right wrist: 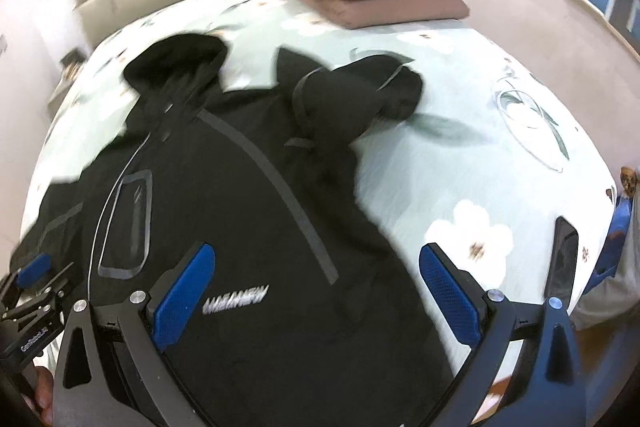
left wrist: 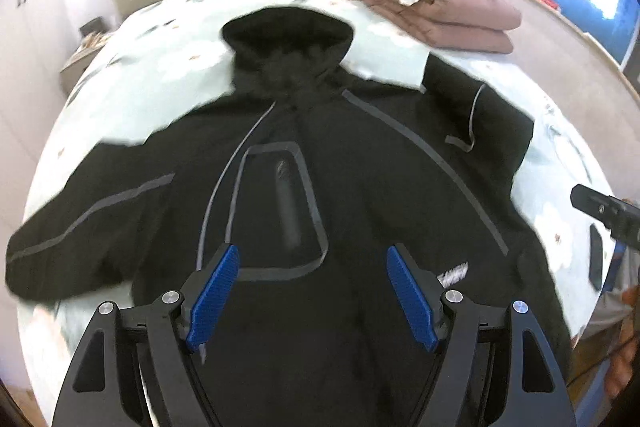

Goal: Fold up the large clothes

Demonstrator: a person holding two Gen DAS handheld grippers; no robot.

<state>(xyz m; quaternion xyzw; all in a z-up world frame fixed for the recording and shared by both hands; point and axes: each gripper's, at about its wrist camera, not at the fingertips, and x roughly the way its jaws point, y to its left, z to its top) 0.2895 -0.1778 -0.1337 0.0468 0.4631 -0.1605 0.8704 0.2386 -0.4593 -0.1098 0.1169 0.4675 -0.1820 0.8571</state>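
A black jacket (left wrist: 320, 187) lies front-up on the bed (left wrist: 168, 39), hood (left wrist: 286, 31) toward the headboard. Its left sleeve (left wrist: 80, 223) stretches out flat; the other sleeve (right wrist: 352, 99) looks bunched up — blur hides the details. The left gripper (left wrist: 313, 263) hangs open above the chest, holding nothing. The right gripper (right wrist: 316, 267) — jaws spread wide, empty — hovers over the jacket's right edge.

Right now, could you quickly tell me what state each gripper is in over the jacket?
Left gripper: open, holding nothing, above the black jacket.
Right gripper: open, holding nothing, over the jacket's edge.
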